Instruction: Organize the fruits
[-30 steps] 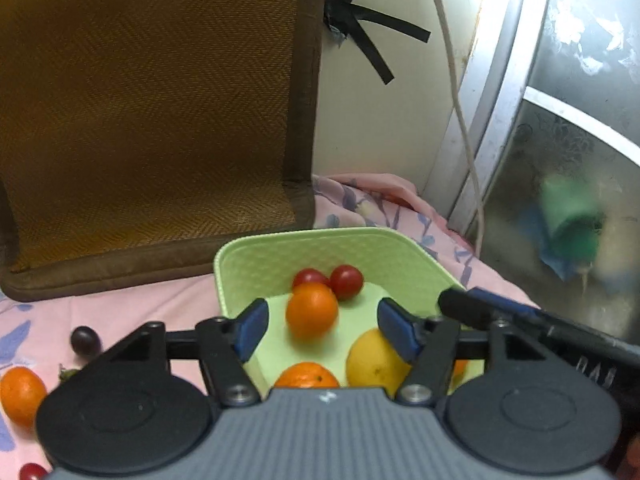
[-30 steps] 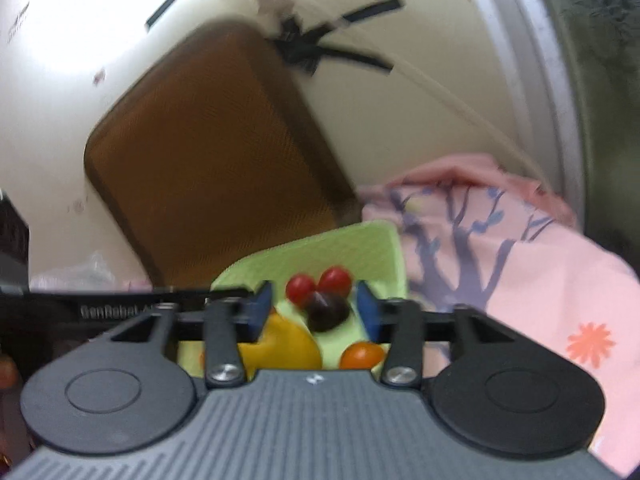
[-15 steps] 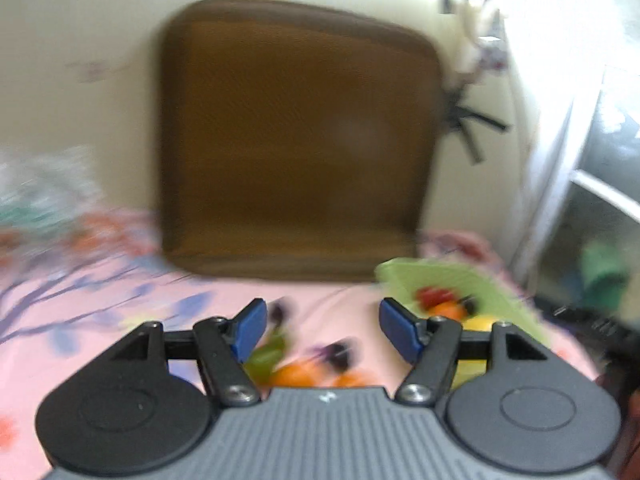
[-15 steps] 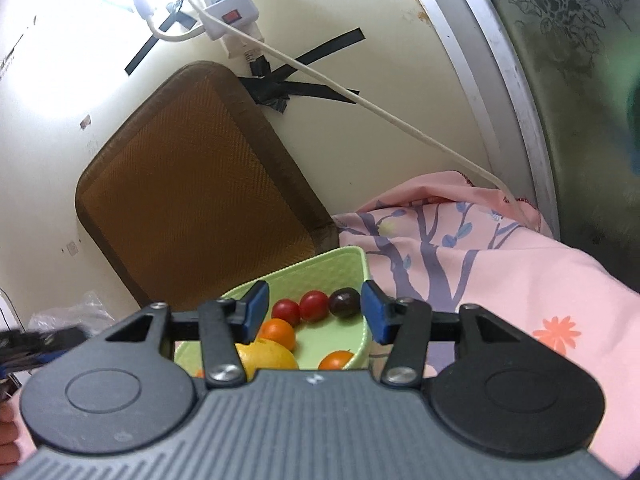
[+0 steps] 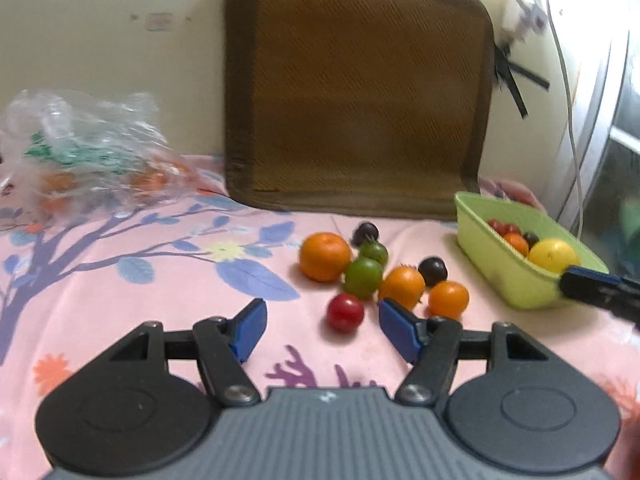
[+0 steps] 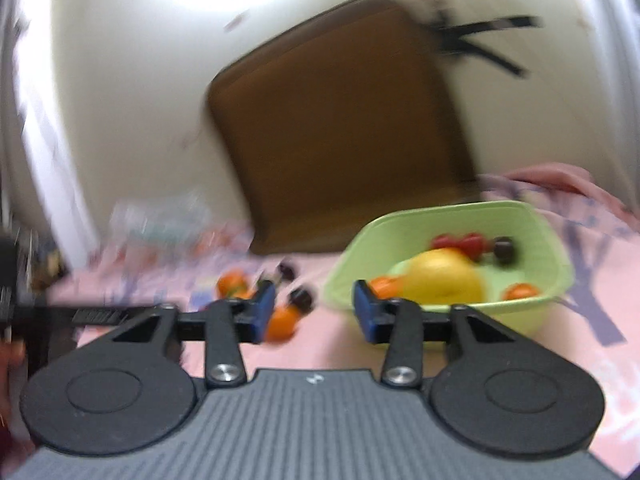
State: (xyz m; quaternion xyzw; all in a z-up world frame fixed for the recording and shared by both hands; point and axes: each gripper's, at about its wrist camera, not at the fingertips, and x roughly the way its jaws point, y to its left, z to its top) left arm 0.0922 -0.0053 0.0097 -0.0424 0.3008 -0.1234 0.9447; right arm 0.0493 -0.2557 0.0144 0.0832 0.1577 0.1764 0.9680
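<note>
A light green basket (image 5: 496, 268) sits on a pink floral sheet (image 5: 120, 280), holding a yellow fruit (image 5: 554, 255), small oranges, red tomatoes and a dark plum (image 6: 504, 249). Loose fruit lies just left of it, including a red tomato (image 5: 345, 313). The left gripper (image 5: 322, 322), a second ago over the basket, now faces this pile, half open and empty. The right gripper (image 6: 314, 304) is closing, nothing between its pads; the plum it carried now lies in the basket.
</note>
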